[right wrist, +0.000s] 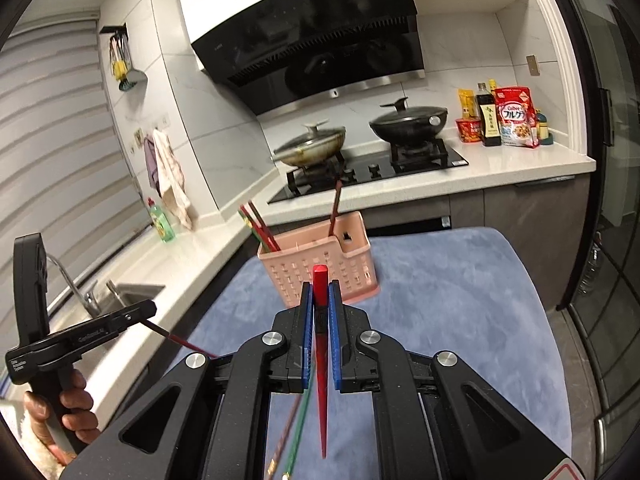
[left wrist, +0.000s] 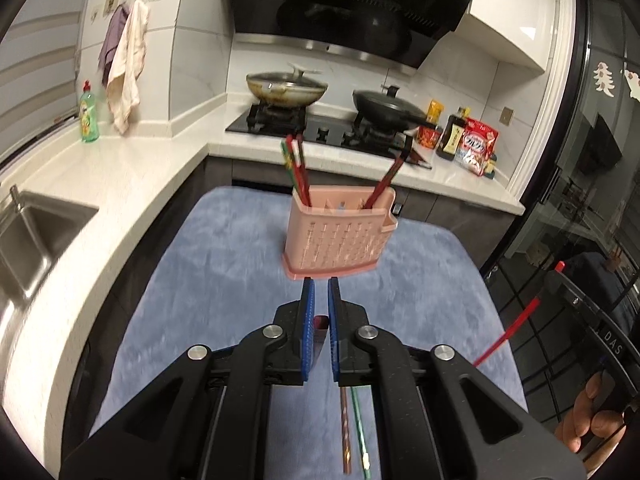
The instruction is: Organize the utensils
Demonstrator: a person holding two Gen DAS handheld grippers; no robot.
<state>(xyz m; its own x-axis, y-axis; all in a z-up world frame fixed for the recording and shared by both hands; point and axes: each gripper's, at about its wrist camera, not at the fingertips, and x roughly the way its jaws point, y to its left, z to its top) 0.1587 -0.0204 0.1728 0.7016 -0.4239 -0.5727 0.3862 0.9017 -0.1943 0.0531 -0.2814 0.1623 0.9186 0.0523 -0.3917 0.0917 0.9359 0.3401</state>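
In the left wrist view, the left gripper (left wrist: 321,292) hangs above the blue mat (left wrist: 224,264) on the table, jaws nearly together on a dark red chopstick (left wrist: 321,322) seen end-on between the pads; the pink holder (left wrist: 340,236) stands just beyond the fingertips, chopsticks leaning in its end compartments; a brown chopstick (left wrist: 346,432) and a green chopstick (left wrist: 359,428) lie on the mat beneath the gripper. In the right wrist view, the right gripper (right wrist: 320,294) pinches a red chopstick (right wrist: 321,360), its blunt end poking out towards the holder just beyond; at left, a hand (right wrist: 60,412) holds the other gripper.
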